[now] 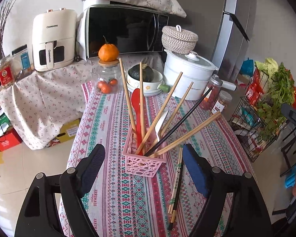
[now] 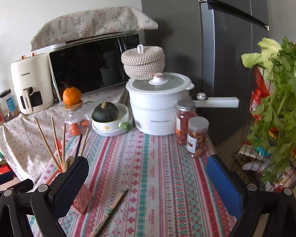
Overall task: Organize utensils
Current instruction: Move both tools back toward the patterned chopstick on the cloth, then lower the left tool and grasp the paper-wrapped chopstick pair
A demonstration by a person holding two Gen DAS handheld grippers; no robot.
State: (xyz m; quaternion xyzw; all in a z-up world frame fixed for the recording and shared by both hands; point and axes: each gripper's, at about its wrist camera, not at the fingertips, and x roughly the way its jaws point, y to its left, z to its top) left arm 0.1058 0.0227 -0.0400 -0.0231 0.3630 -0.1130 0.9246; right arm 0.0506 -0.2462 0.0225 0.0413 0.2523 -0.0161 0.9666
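A pink lattice basket (image 1: 142, 165) stands on the patterned tablecloth (image 1: 112, 197). It holds several wooden chopsticks (image 1: 128, 98), a black chopstick (image 1: 187, 114), a red spoon (image 1: 136, 106) and a white spoon (image 1: 160, 124). My left gripper (image 1: 143, 148) is open just in front of the basket, one finger on each side, touching nothing. A few loose chopsticks (image 1: 175, 185) lie on the cloth to the basket's right. In the right wrist view my right gripper (image 2: 148, 161) is open and empty over the cloth. The basket (image 2: 81, 199) is half hidden behind its left finger, and the loose chopsticks (image 2: 112, 211) lie low in the middle.
At the table's far end stand a white pot (image 2: 157, 106), a stack of bowls with a dark squash (image 2: 105, 111), two lidded jars (image 2: 197, 136) and a glass jar topped by an orange (image 1: 108, 75). A microwave (image 1: 126, 33), an air fryer (image 1: 53, 39) and a fridge (image 2: 227, 59) stand behind. A wire rack of greens (image 2: 282, 102) is at the right.
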